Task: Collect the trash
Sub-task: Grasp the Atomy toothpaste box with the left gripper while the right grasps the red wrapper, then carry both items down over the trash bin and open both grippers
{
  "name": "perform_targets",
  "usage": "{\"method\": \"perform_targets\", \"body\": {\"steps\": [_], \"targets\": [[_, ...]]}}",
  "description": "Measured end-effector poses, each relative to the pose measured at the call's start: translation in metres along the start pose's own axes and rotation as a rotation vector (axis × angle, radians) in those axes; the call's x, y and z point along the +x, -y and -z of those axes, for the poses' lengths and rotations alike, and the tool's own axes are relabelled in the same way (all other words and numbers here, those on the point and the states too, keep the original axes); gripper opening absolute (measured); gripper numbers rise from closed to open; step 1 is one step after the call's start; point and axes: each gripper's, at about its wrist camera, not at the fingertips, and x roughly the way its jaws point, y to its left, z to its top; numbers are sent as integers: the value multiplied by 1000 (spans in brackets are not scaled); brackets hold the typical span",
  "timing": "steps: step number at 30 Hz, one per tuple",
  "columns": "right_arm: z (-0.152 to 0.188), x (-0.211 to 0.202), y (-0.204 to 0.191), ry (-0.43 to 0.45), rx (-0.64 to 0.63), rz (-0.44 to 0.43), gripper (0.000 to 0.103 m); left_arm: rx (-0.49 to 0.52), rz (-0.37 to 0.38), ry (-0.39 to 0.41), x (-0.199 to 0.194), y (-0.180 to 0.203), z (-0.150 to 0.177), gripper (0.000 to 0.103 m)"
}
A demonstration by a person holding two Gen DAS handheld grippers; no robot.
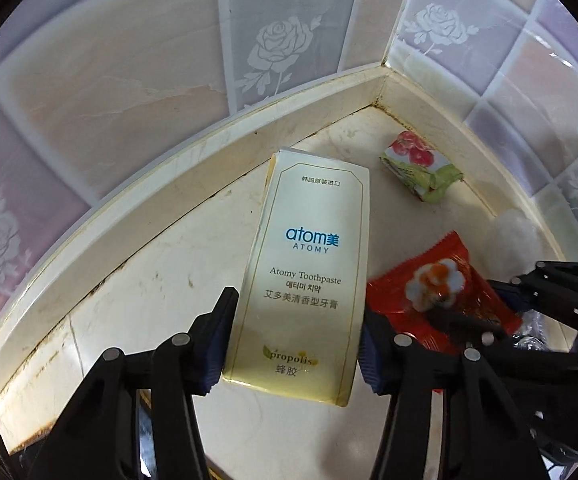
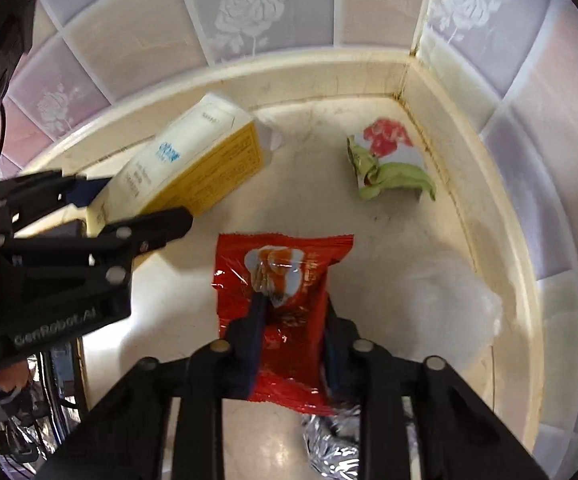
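Observation:
My left gripper (image 1: pixel 295 340) is shut on a cream Atomy toothpaste box (image 1: pixel 309 272), its pads pressed on both long sides, held over the countertop corner. The box (image 2: pixel 193 160) and left gripper (image 2: pixel 101 204) also show in the right wrist view. My right gripper (image 2: pixel 293 320) is shut on a red snack wrapper (image 2: pixel 285 276), which also shows in the left wrist view (image 1: pixel 433 284) beside the right gripper's fingers (image 1: pixel 545 292). A green and white wrapper with red fruit (image 1: pixel 421 164) (image 2: pixel 389 160) lies near the corner.
A cream countertop (image 2: pixel 169 292) meets tiled walls with rose patterns (image 1: pixel 281 40) behind a raised backsplash (image 1: pixel 193 152). A white fluffy wad (image 2: pixel 453 300) lies to the right. Crumpled silver foil (image 2: pixel 333 440) lies under my right gripper.

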Motion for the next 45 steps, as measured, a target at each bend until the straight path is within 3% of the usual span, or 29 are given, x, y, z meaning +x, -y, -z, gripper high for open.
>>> {"method": "perform_targets", "body": {"steps": [4,10,19,25,31,36,45], "targets": [[6,-22,-3,53,9,-17,8,-2,5,21,-22,7,6,52],[19,-67,-5,138,10,-36,7,1,-12,68,-71,28,19,52],[73,-147,-18,241,-20,-56,7,-21,-56,159,-168,62,76,52],[133,-198,-28,289,-61,-83,7,-26,-97,208,-236,85,141,52],[203,-227,-27,308,-83,-98,7,-44,-117,236,-271,131,206,52],[268,-238,-23,293,-90,-114,7,-54,-112,232,-284,173,268,52],[375,-226,-21,230,-75,-127,7,-69,-102,175,-268,228,371,52]]}}
